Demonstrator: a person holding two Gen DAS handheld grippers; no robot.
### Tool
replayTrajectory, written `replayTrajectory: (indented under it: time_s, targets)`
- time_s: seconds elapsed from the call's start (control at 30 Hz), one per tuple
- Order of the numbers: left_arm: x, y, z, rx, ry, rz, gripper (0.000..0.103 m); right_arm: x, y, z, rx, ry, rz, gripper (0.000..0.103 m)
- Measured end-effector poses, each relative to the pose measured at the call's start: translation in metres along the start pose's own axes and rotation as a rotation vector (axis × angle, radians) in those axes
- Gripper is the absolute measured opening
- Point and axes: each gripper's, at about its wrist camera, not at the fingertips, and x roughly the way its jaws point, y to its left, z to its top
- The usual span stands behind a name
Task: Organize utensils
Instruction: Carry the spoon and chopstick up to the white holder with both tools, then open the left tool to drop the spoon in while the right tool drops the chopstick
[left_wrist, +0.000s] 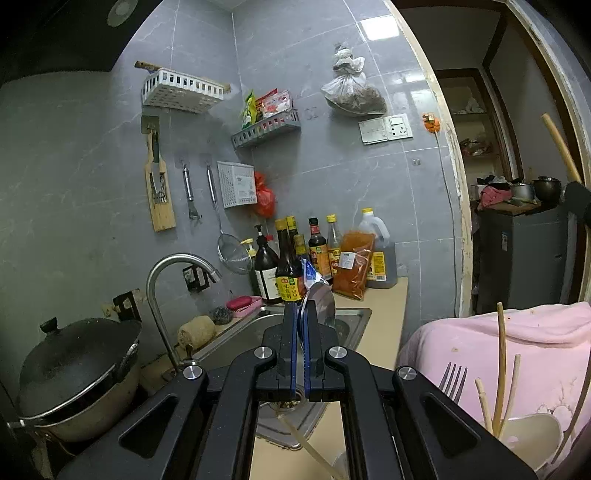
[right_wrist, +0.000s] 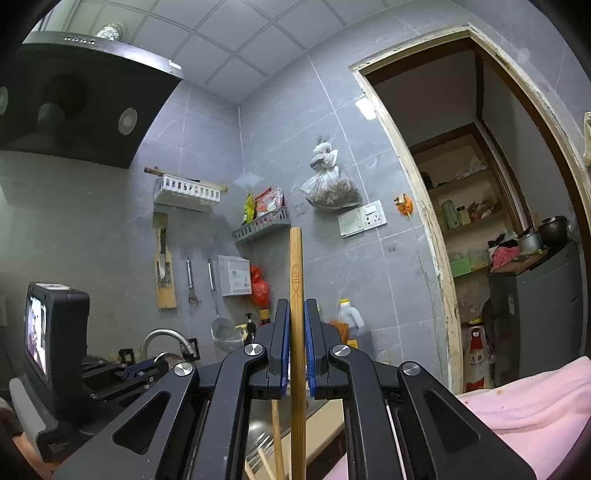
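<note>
The left gripper (left_wrist: 303, 314) has its jaws clamped on a shiny metal spoon (left_wrist: 318, 301); the bowl sticks up past the fingertips, edge-on to the cam, w/ the handle pinched between the blue pads. It hangs over the steel sink (left_wrist: 354, 317), in front of a row of sauce bottles (left_wrist: 291, 258) standing on the bench (left_wrist: 384, 317) at the back wall. The curved faucet (left_wrist: 166, 288) is to the left, and a lidded wok (left_wrist: 74, 373) sits at far left.

At lower right of the left wrist view, a white utensil holder (left_wrist: 532, 435) carries a fork (left_wrist: 453, 380) w/ tines up and several pale chopsticks (left_wrist: 500, 369). It sits just in front of a pink cloth (left_wrist: 517, 343).

The right gripper (right_wrist: 296, 325) has its jaws closed on a wooden handle (right_wrist: 296, 295), upright, running from below the frame up between the pads and well above the fingertips; a small fish mark is etched on it. What's at its lower end is hidden, prob. a spatula or ladle but can't tell. The same handle shows at the right edge of the left wrist view, tilted. Below the right jaws more chopsticks and fork tines are partly visible. The left gripper is visible at lower left of the right wrist view, near the faucet.
</note>
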Motion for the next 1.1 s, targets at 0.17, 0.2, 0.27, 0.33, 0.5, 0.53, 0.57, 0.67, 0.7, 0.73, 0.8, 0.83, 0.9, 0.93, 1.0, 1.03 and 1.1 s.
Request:
replayTrajectory:
  time_s: [0.17,0.2,0.27,0.33,0.5,0.53,0.57,0.67,0.7,0.73,0.8,0.83,0.9,0.93,1.0,1.03,1.1]
  targets:
    - [0.005,0.000,0.002,-0.015,0.018,-0.001,0.001,0.001,0.005,0.007,-0.018,-0.035,-0.030,0.005]
    - [0.006,0.000,0.002,-0.018,0.023,-0.003,0.001,0.002,0.007,0.008,-0.029,-0.036,-0.039,0.005]
    - [0.008,-0.001,0.001,-0.023,0.034,-0.006,0.001,0.004,0.008,0.009,-0.038,-0.038,-0.049,0.005]
    - [0.009,0.000,0.002,-0.026,0.039,-0.008,0.001,0.007,0.009,0.008,-0.036,-0.040,-0.062,0.005]
    - [0.010,-0.001,0.001,-0.026,0.040,-0.014,0.001,0.012,0.009,0.005,-0.045,-0.036,-0.092,0.005]
    - [0.010,-0.002,0.001,-0.029,0.043,-0.015,0.001,0.012,0.010,0.004,-0.049,-0.035,-0.096,0.005]
    - [0.010,-0.002,0.000,-0.032,0.046,-0.015,0.001,0.013,0.010,0.003,-0.052,-0.032,-0.100,0.005]
    - [0.011,-0.002,-0.002,-0.035,0.054,-0.017,0.001,0.015,0.010,0.000,-0.056,-0.026,-0.107,0.005]
    - [0.011,-0.002,-0.003,-0.035,0.055,-0.017,0.001,0.015,0.010,0.000,-0.057,-0.024,-0.110,0.005]
    - [0.011,-0.002,-0.003,-0.035,0.056,-0.017,0.001,0.016,0.009,-0.001,-0.058,-0.024,-0.115,0.005]
    - [0.011,-0.002,-0.005,-0.033,0.059,-0.018,0.001,0.016,0.009,-0.001,-0.056,-0.023,-0.119,0.005]
    - [0.012,-0.002,-0.005,-0.033,0.061,-0.018,0.001,0.017,0.008,-0.002,-0.056,-0.019,-0.121,0.005]
    - [0.012,-0.003,-0.007,-0.034,0.066,-0.019,0.001,0.017,0.008,-0.003,-0.063,-0.015,-0.127,0.005]
    - [0.012,-0.002,-0.007,-0.035,0.068,-0.020,0.001,0.017,0.008,-0.005,-0.066,-0.011,-0.128,0.006]
    - [0.012,-0.002,-0.009,-0.040,0.078,-0.028,0.001,0.016,0.008,-0.007,-0.068,0.001,-0.127,0.006]
    - [0.012,-0.002,-0.010,-0.043,0.082,-0.034,0.001,0.017,0.008,-0.008,-0.069,0.006,-0.126,0.006]
    - [0.012,-0.001,-0.011,-0.054,0.089,-0.055,0.001,0.015,0.007,-0.010,-0.072,0.018,-0.124,0.006]
